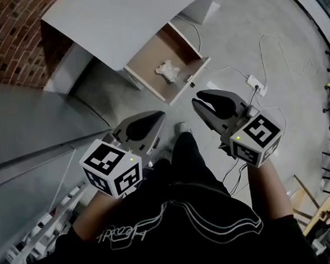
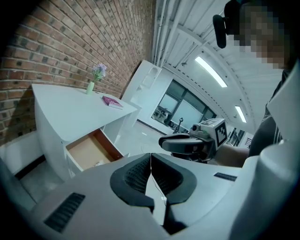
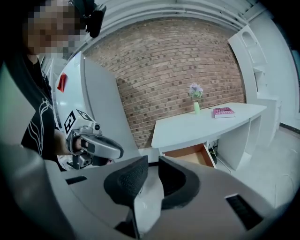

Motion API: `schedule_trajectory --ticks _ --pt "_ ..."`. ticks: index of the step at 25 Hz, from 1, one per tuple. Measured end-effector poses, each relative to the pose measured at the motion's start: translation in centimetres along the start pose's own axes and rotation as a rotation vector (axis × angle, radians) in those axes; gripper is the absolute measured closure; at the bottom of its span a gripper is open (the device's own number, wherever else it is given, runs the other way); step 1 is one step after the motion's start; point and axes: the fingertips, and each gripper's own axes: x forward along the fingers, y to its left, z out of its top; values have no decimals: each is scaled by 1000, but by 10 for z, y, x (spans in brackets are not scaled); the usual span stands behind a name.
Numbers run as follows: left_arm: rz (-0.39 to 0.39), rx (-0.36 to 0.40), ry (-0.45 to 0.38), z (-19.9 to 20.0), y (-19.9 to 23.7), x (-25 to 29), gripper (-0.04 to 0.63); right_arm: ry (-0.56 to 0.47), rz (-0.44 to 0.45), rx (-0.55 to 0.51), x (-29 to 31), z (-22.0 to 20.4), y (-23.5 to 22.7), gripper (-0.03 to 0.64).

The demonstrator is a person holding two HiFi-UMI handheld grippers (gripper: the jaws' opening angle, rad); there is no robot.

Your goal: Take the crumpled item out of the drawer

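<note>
Room survey: brick, grey floor, white furniture.
Brick wall (image 1: 6, 38) upper left; white desk (image 1: 117, 19) top centre; grey floor (image 1: 230, 17) upper right; strip lights (image 2: 211, 71) lit overhead; windows (image 2: 180, 110) mid-frame.

Head cam looks steeply down past my left gripper (image 1: 157, 118) and right gripper (image 1: 196, 100) at the open drawer (image 1: 154, 53), well off. Each gripper cam faces forward, sharing that drawer too.

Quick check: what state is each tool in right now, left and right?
Left tool: closed, nothing between the jaws.
Right tool: closed, nothing held.
</note>
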Motion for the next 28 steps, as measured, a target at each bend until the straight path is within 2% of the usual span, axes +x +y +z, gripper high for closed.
schedule_trajectory --ticks 3,5,10,16,20,28 --pt "45 -34 -3 3 16 21 572 50 20 -20 23 -2 -37 548" --pt "76 -52 -8 3 27 32 572 85 37 -41 40 -7 -59 483" --pt "150 -101 -33 -2 65 57 572 187 86 -133 97 -29 -107 445" --pt "225 -169 -49 4 110 85 572 329 142 -230 163 -52 -162 416" --pt "259 -203 -52 2 128 101 572 442 199 -307 196 -83 -185 397" --pt "324 -240 -40 -11 157 120 572 606 239 -413 256 -146 -233 390"
